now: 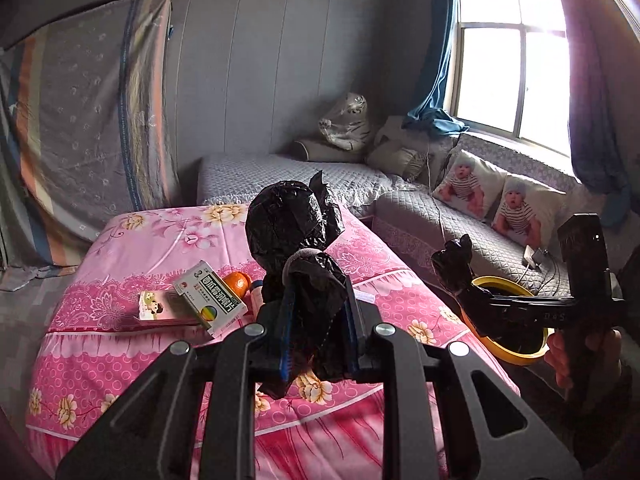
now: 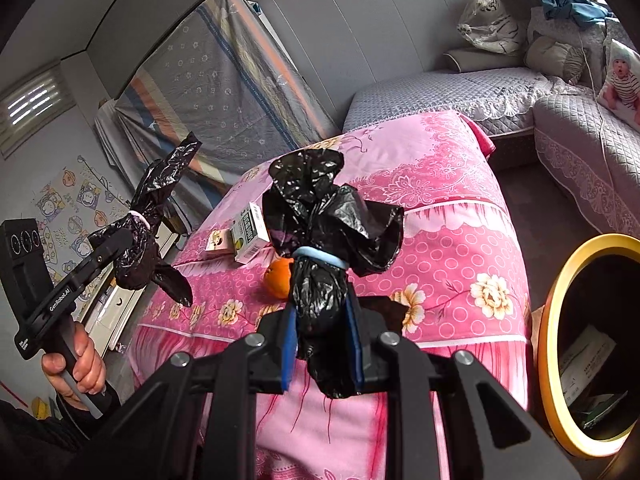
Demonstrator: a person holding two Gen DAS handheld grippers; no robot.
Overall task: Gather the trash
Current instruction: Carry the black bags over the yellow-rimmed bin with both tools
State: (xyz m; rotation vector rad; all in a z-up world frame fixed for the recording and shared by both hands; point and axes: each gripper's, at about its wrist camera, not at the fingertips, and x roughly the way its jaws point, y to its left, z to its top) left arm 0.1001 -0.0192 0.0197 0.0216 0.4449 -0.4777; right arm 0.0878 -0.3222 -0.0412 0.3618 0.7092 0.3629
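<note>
My left gripper (image 1: 316, 320) is shut on a tied black plastic bag (image 1: 288, 224) bound with a grey band and holds it above the pink bed (image 1: 180, 360). It also shows in the right wrist view (image 2: 136, 256) at the left. My right gripper (image 2: 322, 332) is shut on a second tied black bag (image 2: 320, 204) bound with a light blue band, over the bed's edge. In the left wrist view that bag (image 1: 454, 264) is above the yellow-rimmed bin (image 1: 504, 354). The bin (image 2: 552, 344) stands right of the bed and holds some paper.
On the bed lie a green-and-white medicine box (image 1: 210, 300), a small pink box (image 1: 154, 308) and an orange (image 1: 236, 282). A grey quilted corner sofa (image 1: 420, 216) with baby-print cushions runs behind, under the window. A covered panel (image 1: 92, 120) leans on the wall.
</note>
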